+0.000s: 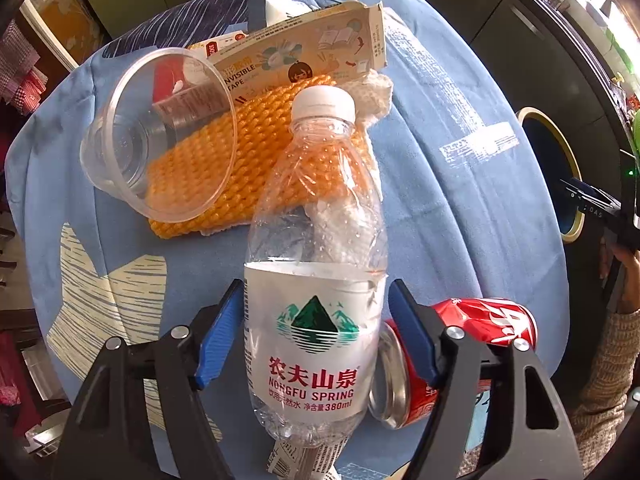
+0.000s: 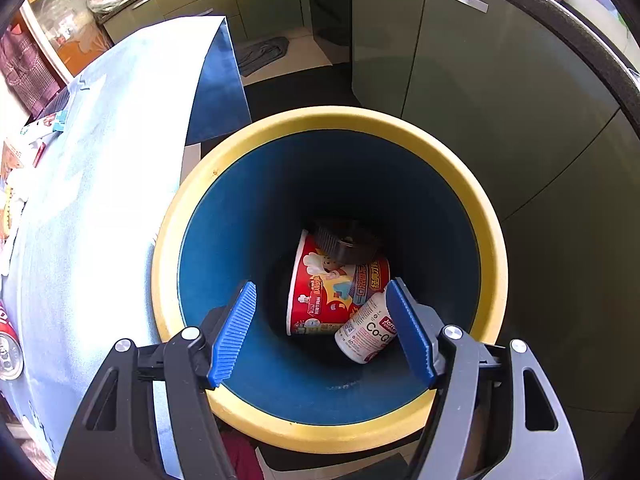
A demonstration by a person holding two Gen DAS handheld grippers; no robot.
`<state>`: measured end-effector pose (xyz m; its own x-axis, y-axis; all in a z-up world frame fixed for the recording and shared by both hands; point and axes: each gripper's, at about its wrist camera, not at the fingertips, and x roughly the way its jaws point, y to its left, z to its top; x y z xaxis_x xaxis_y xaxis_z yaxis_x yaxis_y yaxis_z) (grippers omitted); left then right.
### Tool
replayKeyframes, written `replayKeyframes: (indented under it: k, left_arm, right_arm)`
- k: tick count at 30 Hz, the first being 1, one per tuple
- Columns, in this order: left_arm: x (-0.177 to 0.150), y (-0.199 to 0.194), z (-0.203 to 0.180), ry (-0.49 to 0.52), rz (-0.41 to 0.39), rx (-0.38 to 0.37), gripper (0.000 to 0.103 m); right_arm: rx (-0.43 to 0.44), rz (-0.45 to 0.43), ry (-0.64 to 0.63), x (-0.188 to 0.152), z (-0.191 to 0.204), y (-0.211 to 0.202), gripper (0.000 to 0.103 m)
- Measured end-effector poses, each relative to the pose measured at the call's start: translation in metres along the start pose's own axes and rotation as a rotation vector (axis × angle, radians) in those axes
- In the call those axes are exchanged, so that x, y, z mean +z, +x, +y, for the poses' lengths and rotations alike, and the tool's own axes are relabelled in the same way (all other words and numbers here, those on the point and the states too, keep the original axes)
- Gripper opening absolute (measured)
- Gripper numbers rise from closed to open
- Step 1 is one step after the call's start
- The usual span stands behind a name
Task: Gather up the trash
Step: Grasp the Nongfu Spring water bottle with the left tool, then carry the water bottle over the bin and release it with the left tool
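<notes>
The left tongs stand spread around the bottle, which rises upright between the blue pads, the left pad at its label and the right pad just apart. A crushed can lies just right of them on the blue surface, with a clear cup ahead to the left. The right tongs hang released and empty over the bin, where a red bowl and a white jar lie below.
</notes>
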<state>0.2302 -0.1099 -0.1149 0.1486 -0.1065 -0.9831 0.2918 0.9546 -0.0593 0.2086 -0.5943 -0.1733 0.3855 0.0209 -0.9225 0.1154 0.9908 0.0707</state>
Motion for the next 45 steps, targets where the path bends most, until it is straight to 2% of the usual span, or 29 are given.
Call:
replayKeyframes:
  k: [1,12,23,31,37,45]
  left_arm:
    - [0.001,0.000,0.000,0.002,-0.002,0.004,0.063]
    - [0.009,0.000,-0.010,0.043,-0.014,0.028,0.062]
    - [-0.004,-0.042,-0.027,0.095,-0.083,0.043,0.062]
    - [-0.004,-0.071,-0.041,0.152,-0.135,0.036,0.062]
    - [0.010,-0.085,-0.082,0.237,-0.164,0.009,0.062]
    - [0.046,-0.070,-0.199,0.447,-0.135,-0.057,0.062]
  right_arm:
    - [0.000,0.001,0.001,-0.001,0.000,0.000,0.067]
    - [0.007,0.006,0.011,-0.005,-0.006,0.002,0.068]
    - [0.016,-0.006,0.003,-0.004,-0.004,-0.004,0.068]
    - [0.036,-0.051,0.015,-0.008,-0.007,-0.026,0.068]
    - [0.040,-0.093,0.012,-0.018,-0.009,-0.052,0.068]
    - [0.016,-0.130,0.036,-0.045,-0.034,-0.085,0.068]
